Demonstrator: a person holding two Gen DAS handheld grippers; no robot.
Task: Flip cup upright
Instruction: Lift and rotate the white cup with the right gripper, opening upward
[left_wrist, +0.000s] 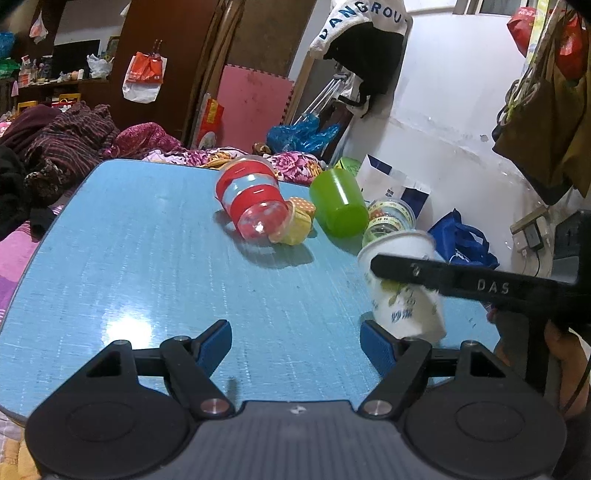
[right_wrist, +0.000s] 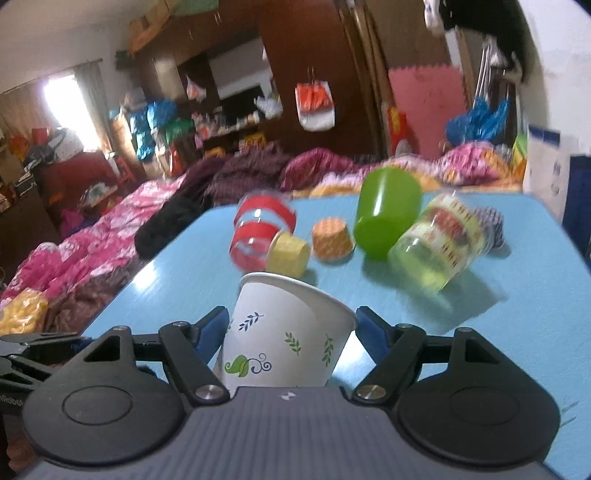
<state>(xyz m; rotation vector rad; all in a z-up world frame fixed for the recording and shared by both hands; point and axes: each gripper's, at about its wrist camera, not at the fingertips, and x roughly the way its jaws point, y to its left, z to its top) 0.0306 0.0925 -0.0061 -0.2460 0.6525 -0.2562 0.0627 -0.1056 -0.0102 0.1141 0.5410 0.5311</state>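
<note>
Right gripper: My right gripper holds the white paper cup between its blue pads, one on each side; the cup's rim points up and away from me, tilted.
Cup position: From my left wrist view the cup sits just ahead and right of that tool, its base low near the blue table; I cannot tell whether it touches.
Left gripper: My left gripper is spread wide and holds nothing, hovering low over bare tabletop.
Step in hand: I judge I am mid-flip, the cup nearly upright.
Next move: Level the rim, settle the base flat, then part the jaws gently so the light cup does not tip.
Beyond the tool: Further ahead lie a red-banded clear cup, a yellow cup, an orange cup, a green cup and a patterned clear cup.
</note>
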